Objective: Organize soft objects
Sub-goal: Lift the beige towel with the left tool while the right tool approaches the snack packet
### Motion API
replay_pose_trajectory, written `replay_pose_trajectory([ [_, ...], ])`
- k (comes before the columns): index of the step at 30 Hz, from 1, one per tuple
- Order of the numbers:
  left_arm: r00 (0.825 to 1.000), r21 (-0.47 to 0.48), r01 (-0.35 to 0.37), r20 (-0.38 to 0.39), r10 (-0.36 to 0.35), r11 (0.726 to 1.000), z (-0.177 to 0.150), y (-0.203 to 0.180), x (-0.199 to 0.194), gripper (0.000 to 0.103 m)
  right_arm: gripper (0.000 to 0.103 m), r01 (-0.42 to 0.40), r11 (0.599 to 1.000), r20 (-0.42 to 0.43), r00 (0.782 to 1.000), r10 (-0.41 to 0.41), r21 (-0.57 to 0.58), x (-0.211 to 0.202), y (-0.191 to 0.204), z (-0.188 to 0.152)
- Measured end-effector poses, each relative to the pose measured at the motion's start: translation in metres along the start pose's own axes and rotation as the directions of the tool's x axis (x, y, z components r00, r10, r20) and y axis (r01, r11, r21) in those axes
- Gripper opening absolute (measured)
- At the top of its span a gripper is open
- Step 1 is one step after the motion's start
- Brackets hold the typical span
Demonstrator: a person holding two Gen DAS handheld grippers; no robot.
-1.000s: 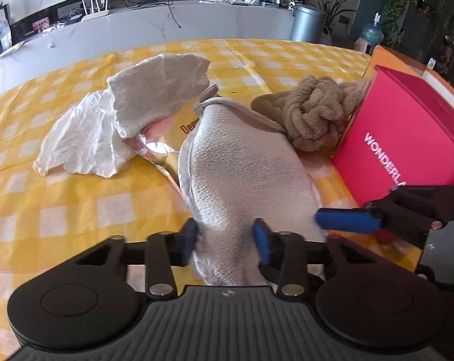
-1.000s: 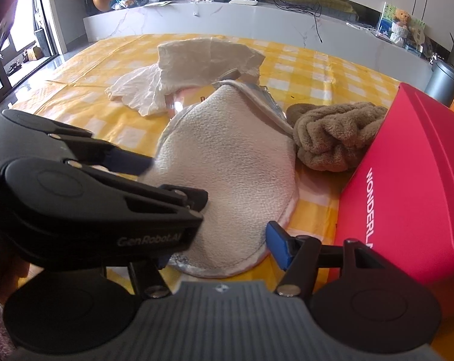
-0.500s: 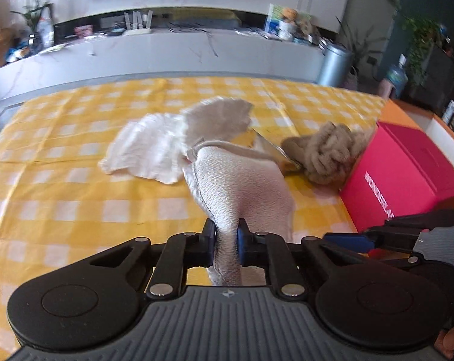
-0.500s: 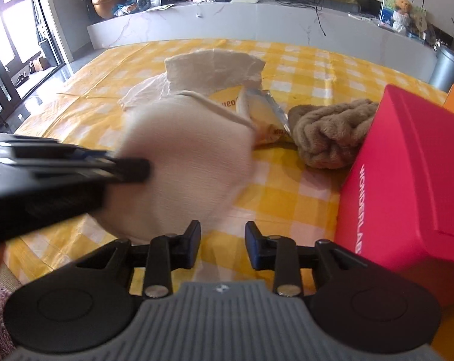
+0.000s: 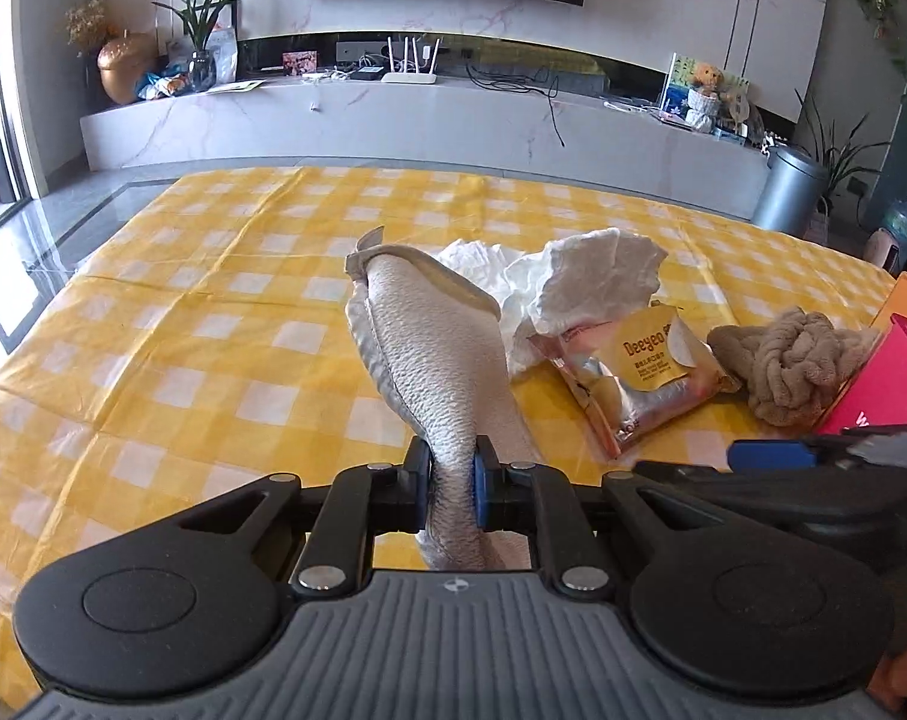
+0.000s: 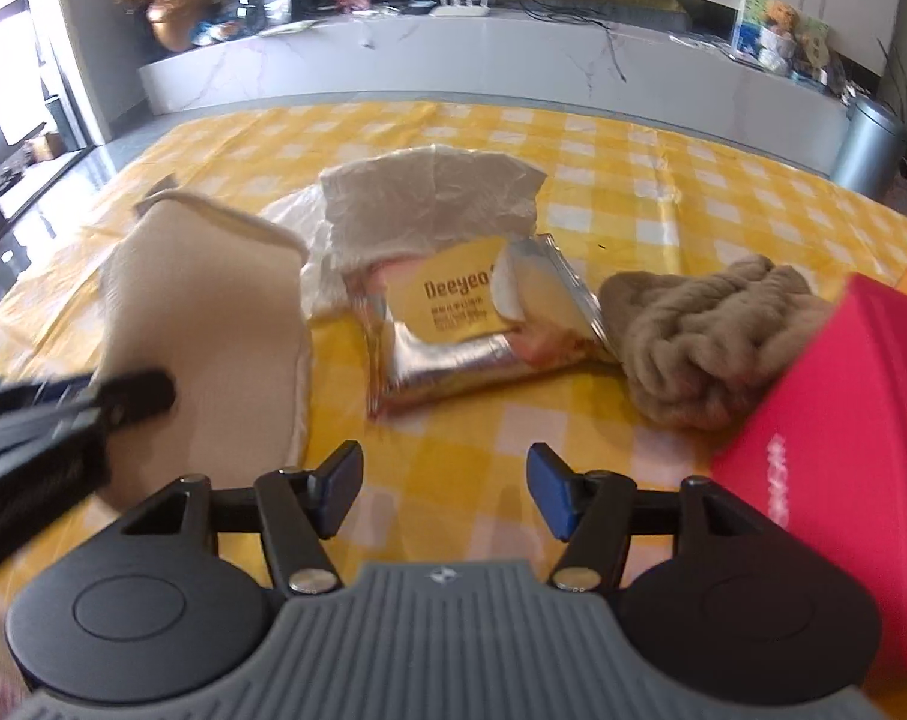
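Cloth (image 5: pixel 435 372) clamped in my left hand-held gripper (image 5: pixel 450 480), lifted off the table (image 5: pixel 153 360); my right hand-held gripper (image 6: pixel 441 483) just opened, nothing between, near the wipes pack (image 6: pixel 459 324).

Cloth (image 5: pixel 435 360) lifted — wipes pack (image 5: pixel 645 372) uncovered

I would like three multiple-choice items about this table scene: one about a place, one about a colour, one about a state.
1. Where does the knotted brown cloth lie?
A. against the red box
B. on the white tissue
C. inside the box

2. What colour is the checked tablecloth?
A. blue and white
B. yellow and white
C. green and white

3. What does the left gripper do?
A. stands open and empty
B. grips the wipes packet
C. is clamped on the pale towel

Key: 1 A, the cloth touches the box side. 2 B, yellow checks show in both views. 3 C, the towel is pinched between the jaws.
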State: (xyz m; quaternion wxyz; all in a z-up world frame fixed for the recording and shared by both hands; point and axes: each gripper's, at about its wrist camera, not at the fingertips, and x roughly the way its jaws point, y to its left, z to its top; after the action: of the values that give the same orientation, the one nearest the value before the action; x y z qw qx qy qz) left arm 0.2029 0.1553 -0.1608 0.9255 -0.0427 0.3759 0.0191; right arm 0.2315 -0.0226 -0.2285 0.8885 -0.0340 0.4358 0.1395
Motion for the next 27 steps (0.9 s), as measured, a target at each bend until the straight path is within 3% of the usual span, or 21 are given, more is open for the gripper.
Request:
replay_pose_trajectory([
  [9, 1.0, -0.007, 0.015, -0.014, -0.015, 1.0, -0.006, 0.009, 0.007, 0.016, 0.056, 0.048, 0.999, -0.027, 0.998, -0.048, 0.005, 0.031, 0.022, 0.016],
  [16, 1.0, -0.006, 0.021, -0.019, -0.021, 1.0, -0.007, 0.01, 0.008, 0.016, 0.004, 0.066, 0.998, -0.034, 0.997, -0.066, -0.019, 0.034, 0.023, 0.018],
  [17, 1.0, -0.004, 0.023, -0.02, -0.024, 1.0, -0.007, 0.01, 0.007, 0.016, 0.0, 0.057, 0.998, -0.038, 0.998, -0.058, -0.023, 0.033, 0.024, 0.017],
  [23, 0.997, -0.018, 0.058, -0.058, -0.058, 0.998, -0.007, 0.009, -0.007, 0.016, 0.0, 0.039, 0.997, -0.047, 0.998, -0.042, -0.066, 0.014, 0.024, 0.005],
  [27, 0.994, 0.005, 0.032, -0.104, -0.032, 0.999, -0.009, 0.002, -0.021, 0.016, 0.0, 0.014, 0.995, -0.059, 0.998, -0.02, -0.095, -0.008, 0.018, -0.008],
])
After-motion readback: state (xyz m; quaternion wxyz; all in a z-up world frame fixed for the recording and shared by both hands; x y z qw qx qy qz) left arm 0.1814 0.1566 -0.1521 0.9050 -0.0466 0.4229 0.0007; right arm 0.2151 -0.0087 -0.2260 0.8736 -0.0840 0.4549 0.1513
